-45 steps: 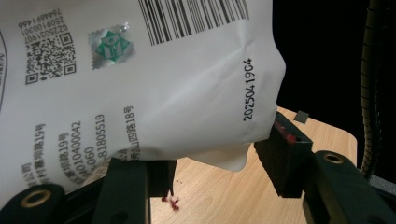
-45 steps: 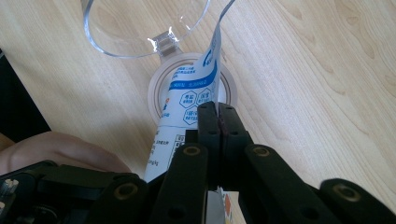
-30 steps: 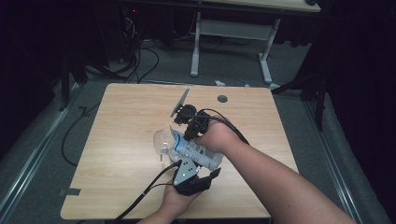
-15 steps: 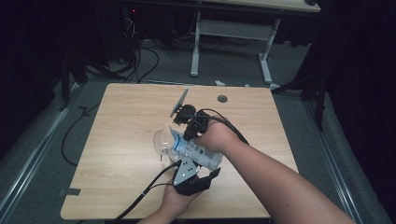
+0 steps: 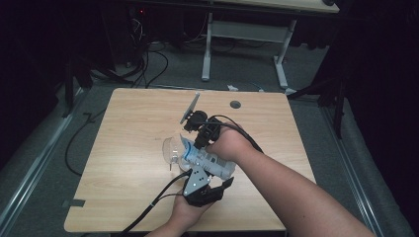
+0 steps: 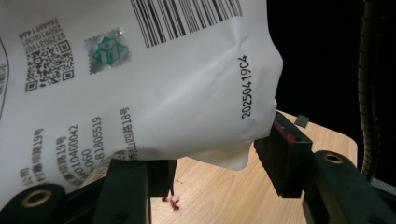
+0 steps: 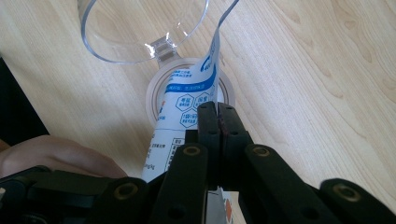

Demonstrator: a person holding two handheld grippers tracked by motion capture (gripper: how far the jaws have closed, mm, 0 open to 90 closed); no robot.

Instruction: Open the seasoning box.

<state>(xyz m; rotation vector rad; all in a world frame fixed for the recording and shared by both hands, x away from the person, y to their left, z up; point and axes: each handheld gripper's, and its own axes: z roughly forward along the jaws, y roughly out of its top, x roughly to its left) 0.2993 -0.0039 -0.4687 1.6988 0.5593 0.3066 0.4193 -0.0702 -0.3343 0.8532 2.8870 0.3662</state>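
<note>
Just ahead of the right claw (image 7: 217,109), pinched flat on the printed pouch (image 7: 189,100), sits a clear cup (image 7: 140,32); left claw (image 6: 215,161) clamped on its base; could spill if tilted.

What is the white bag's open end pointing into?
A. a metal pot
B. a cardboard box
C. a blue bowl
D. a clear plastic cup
D. In the right gripper view, the top edge of the white bag leans at the rim of the clear plastic cup, which lies on the wooden table.
</note>
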